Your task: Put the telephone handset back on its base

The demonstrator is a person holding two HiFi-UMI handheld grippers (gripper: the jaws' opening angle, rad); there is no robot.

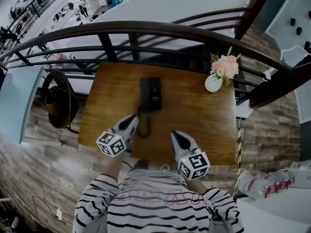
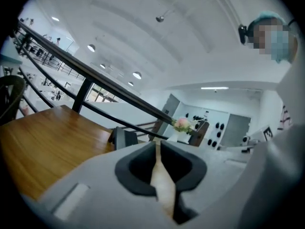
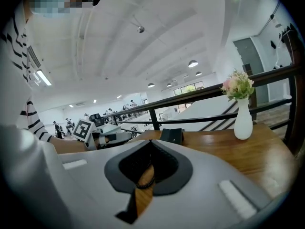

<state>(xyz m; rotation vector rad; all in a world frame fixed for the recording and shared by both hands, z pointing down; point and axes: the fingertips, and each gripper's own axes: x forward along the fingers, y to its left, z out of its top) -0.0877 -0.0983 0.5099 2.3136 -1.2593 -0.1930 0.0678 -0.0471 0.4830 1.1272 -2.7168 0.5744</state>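
Brown wood planks formed the small square table (image 1: 199, 118), which stood on a stone-tiled floor (image 1: 34, 144) close against a dark curved railing (image 1: 146, 29). Mid-table sat the black telephone base (image 1: 154, 96). The handset (image 1: 144, 95) apparently lay along its left side, though the head view did not separate the two clearly. The coiled cord (image 1: 144, 128) looped toward the near edge. A white vase (image 1: 213, 83) of pink flowers (image 1: 225, 66) occupied the far right corner, and a black chair (image 1: 58, 100) stood off the table's left edge.

Only the gripper views showed the white ceiling (image 2: 143, 32) and the jaws themselves. The left gripper (image 1: 132, 120) had its jaws drawn together with nothing between them. The right gripper (image 1: 175, 136) was likewise closed and empty, with the cord visible beyond through its slit.

Both hovered over the near edge, the left just beside the cord and the right apart from it. Bare wood lay open between base and vase.
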